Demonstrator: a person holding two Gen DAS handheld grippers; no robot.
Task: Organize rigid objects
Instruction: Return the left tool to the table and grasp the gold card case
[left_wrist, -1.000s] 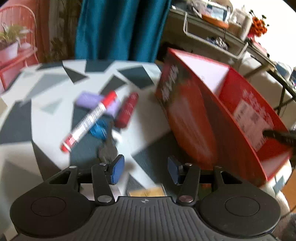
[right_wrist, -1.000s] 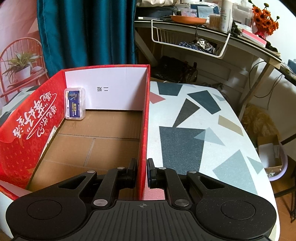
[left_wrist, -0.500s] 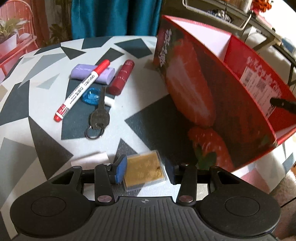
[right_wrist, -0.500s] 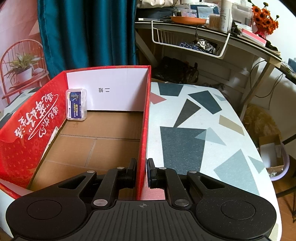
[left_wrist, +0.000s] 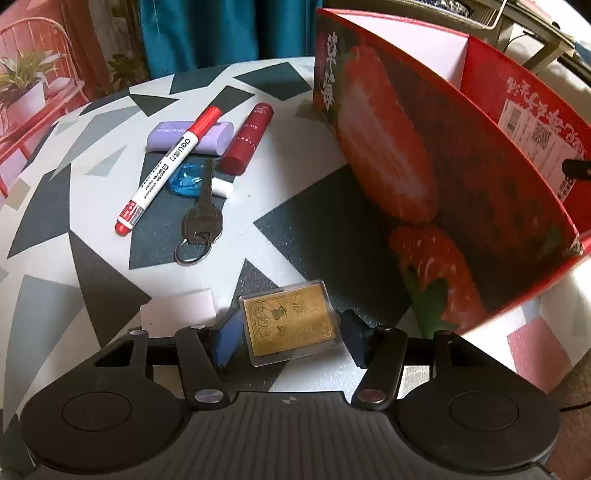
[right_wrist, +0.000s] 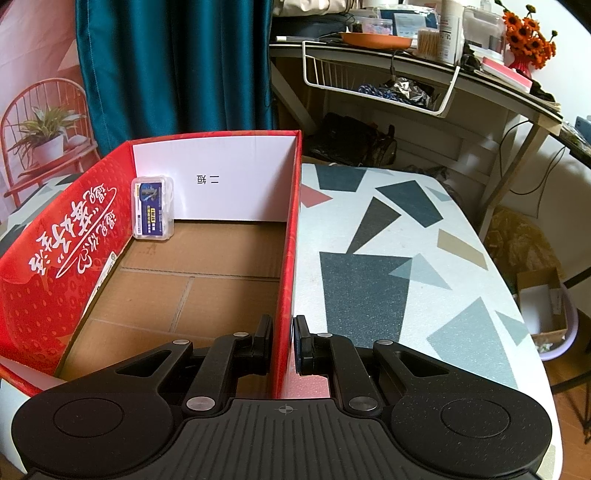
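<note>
The left gripper (left_wrist: 290, 338) hangs low over the patterned table (left_wrist: 280, 206), jaws opening around the gold card case (left_wrist: 290, 325), pads clear of it on both sides. Across the way, the right gripper (right_wrist: 283, 341) is clamped tight on the red box (right_wrist: 291, 236) wall, with a small clear case (right_wrist: 153, 208) propped inside against the far corner.

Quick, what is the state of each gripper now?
Left gripper: jaws opening around the gold card case, not pressing it.
Right gripper: shut on the red box wall.
</note>
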